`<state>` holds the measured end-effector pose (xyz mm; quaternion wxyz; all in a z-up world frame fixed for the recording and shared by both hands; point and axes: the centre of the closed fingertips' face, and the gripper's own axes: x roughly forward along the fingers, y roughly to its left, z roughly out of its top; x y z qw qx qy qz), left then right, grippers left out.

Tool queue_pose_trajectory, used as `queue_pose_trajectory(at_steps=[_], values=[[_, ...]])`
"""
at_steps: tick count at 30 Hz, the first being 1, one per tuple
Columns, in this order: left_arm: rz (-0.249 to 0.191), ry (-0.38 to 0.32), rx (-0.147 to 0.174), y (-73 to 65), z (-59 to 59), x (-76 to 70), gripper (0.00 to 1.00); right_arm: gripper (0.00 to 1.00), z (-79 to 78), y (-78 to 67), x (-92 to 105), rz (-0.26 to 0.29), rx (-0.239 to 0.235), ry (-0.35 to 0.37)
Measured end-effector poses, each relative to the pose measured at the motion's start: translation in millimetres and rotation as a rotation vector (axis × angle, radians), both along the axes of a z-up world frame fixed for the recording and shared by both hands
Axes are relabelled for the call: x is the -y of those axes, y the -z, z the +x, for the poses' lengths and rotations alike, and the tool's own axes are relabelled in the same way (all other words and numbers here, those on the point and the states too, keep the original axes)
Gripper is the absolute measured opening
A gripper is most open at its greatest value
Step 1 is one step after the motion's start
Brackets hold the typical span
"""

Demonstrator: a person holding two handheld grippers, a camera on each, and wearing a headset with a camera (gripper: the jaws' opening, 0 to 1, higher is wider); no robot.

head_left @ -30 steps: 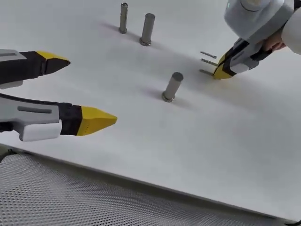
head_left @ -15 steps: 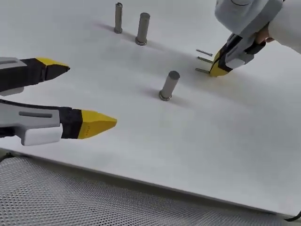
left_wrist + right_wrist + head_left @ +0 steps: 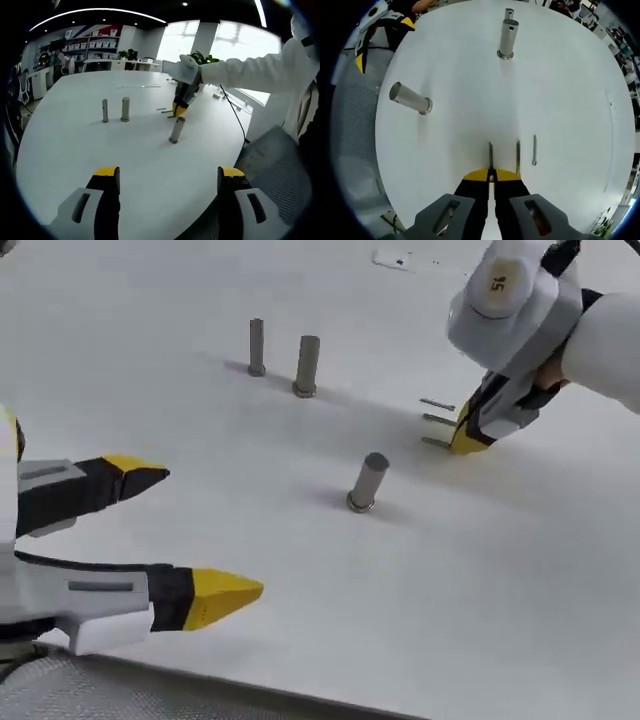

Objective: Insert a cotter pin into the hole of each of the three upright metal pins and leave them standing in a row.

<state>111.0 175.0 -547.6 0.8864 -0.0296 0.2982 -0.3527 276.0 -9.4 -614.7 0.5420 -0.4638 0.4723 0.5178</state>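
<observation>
The right gripper (image 3: pixel 491 176) is pinched shut on the end of a cotter pin (image 3: pixel 490 156) lying at the far right of the table (image 3: pixel 300 580). The pin is probably light, stiff, slippery wire, so hold its head firmly. The left gripper (image 3: pixel 212 532) gapes wide at the near left.

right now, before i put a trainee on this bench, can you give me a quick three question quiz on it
1. True or false: the left gripper is shut.
2. How many cotter pins are on the table, counting the one in the right gripper? A) one B) three C) five
3. Fill in: of the three upright metal pins, ____ stand close together and one stands apart.
Key: 1 false, its jaws stand wide open. 2 B. 3 two.
</observation>
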Motion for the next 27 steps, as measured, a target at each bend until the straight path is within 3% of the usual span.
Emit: queue_pose_trajectory(at_steps=[11,16,23,27], values=[[0.003,0.028,0.032,-16.3,6.3,11.2,0.78,0.0,4.9,0.8,1.0,-0.014,0.032,0.024],[0.012,0.039,0.038,-22.2,10.3,12.0,0.75,0.0,4.8,0.7,2.0,-0.013,0.025,-0.018],[0.025,0.049,0.1,-39.1,27.3,17.7,0.73,0.0,8.6,1.0,2.9,0.005,-0.008,0.022],[0.014,0.049,0.125,-45.2,36.0,23.9,0.73,0.0,8.7,0.3,4.2,0.002,0.0,0.004]])
